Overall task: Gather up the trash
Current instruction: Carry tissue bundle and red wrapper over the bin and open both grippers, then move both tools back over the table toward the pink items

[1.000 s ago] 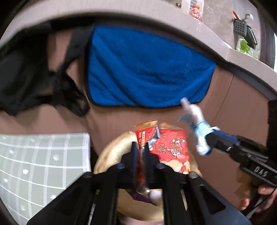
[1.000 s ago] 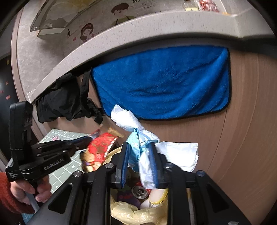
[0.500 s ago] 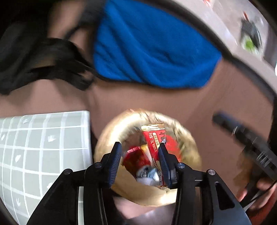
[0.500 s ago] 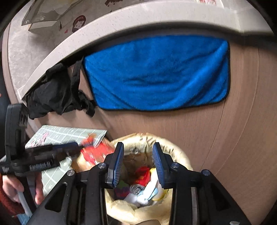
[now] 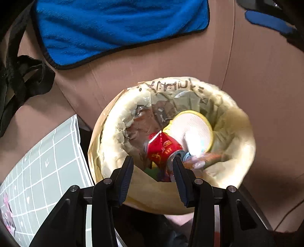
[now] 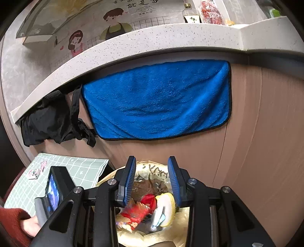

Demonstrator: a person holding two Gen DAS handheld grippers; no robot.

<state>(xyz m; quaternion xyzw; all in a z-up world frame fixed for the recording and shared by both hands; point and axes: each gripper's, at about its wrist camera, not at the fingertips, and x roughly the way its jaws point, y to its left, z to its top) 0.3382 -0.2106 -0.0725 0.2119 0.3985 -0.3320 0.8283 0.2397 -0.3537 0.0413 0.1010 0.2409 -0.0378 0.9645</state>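
A round trash bin lined with a pale yellow bag (image 5: 245, 146) stands on the floor by the wooden cabinet; it also shows in the right wrist view (image 6: 182, 222). Inside lie a red snack wrapper (image 5: 163, 146), a white yellow-rimmed piece (image 5: 193, 129) and other scraps; the wrapper (image 6: 140, 210) also shows in the right wrist view. My left gripper (image 5: 153, 165) is open and empty above the bin's near rim. My right gripper (image 6: 152, 171) is open and empty above the bin. The left gripper's body (image 6: 55, 191) shows in the right wrist view.
A blue towel (image 6: 157, 100) hangs on the cabinet front under a speckled counter edge (image 6: 133, 43). A black cloth (image 6: 51, 117) hangs left of it. A green checked mat (image 5: 38, 171) lies left of the bin. Bottles stand on the counter (image 6: 190, 17).
Both grippers opened and let go: the red wrapper and the white-and-blue trash dropped into the bin. Both grippers are now empty, and the left camera has tilted down over the bin.
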